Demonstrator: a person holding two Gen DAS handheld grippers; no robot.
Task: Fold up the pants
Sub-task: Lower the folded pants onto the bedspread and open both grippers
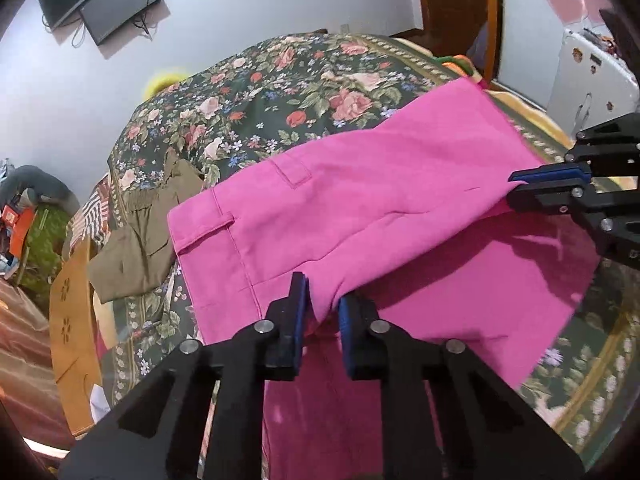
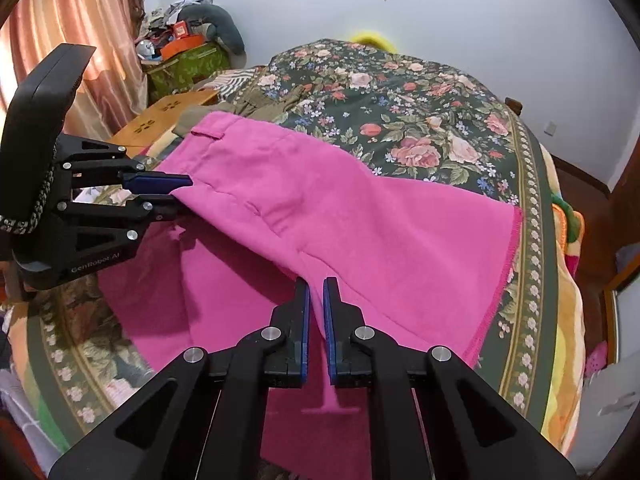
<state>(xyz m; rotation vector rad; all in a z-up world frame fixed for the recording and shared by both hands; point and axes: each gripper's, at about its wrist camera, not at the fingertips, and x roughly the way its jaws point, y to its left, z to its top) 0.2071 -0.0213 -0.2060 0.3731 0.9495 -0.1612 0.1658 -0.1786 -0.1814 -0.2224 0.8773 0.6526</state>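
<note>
Bright pink pants (image 1: 380, 200) (image 2: 360, 220) lie across the flowered bedspread (image 1: 280, 92) (image 2: 420, 120), waistband to the left and hem to the right. Their near edge is raised off the lower layer, a shadow showing beneath it. My left gripper (image 1: 323, 296) (image 2: 188, 190) is shut on a pinch of the pink cloth near the waist end. My right gripper (image 2: 317, 292) (image 1: 514, 186) is shut on the same lifted edge closer to the leg end, and a fold of cloth hangs down between its blue pads.
An olive garment (image 1: 136, 240) (image 2: 260, 102) lies crumpled beyond the waistband. A wooden board (image 1: 72, 320) (image 2: 168, 112) stands at the bed's side, with a pile of clutter (image 2: 188, 48) and curtains (image 2: 80, 20) behind. A dark screen (image 1: 116, 4) hangs on the wall.
</note>
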